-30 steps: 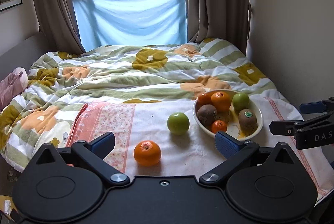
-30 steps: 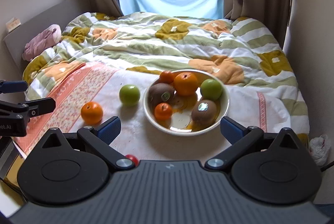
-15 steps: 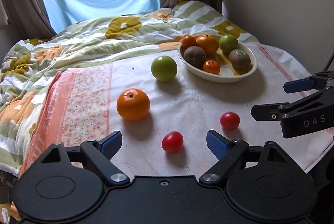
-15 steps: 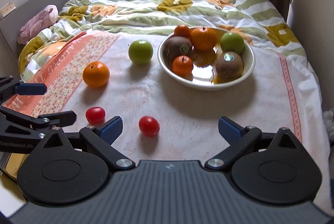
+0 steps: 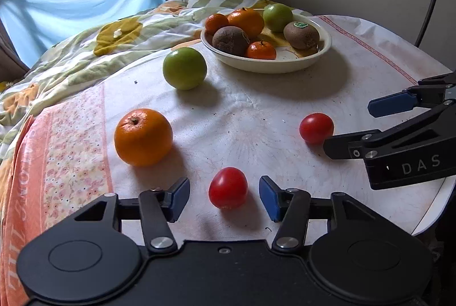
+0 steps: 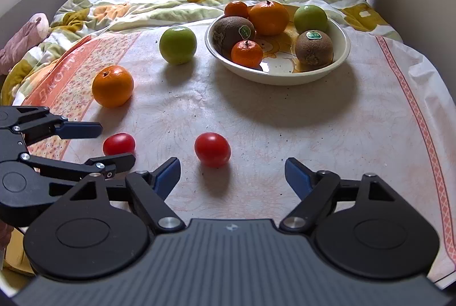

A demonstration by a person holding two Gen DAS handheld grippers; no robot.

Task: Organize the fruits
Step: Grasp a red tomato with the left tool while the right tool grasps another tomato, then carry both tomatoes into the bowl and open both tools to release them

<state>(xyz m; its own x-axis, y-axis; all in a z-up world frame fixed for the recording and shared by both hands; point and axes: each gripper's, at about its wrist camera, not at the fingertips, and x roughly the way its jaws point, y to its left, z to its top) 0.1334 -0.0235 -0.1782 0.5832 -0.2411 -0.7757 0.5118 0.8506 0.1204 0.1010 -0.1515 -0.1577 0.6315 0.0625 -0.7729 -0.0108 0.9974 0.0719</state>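
- Left gripper (image 5: 224, 193): jaws just closing in, small red tomato (image 5: 228, 187) between blue pads, gaps both sides, not gripped.
- Right gripper (image 6: 232, 173): wide, just narrowing slightly, second red tomato (image 6: 212, 149) ahead, untouched.

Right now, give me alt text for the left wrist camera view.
The left gripper, jaws just closing, brackets a red tomato without touching it. Beyond lie an orange, a green apple and a fruit bowl; the open right gripper nears another tomato.

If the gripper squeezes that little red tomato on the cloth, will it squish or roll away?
The tomato between the left gripper jaws looks round and glossy, so it could well roll or slip if nudged off-centre. It is small and probably light. Its thin, shiny skin suggests a hard squeeze might split it.
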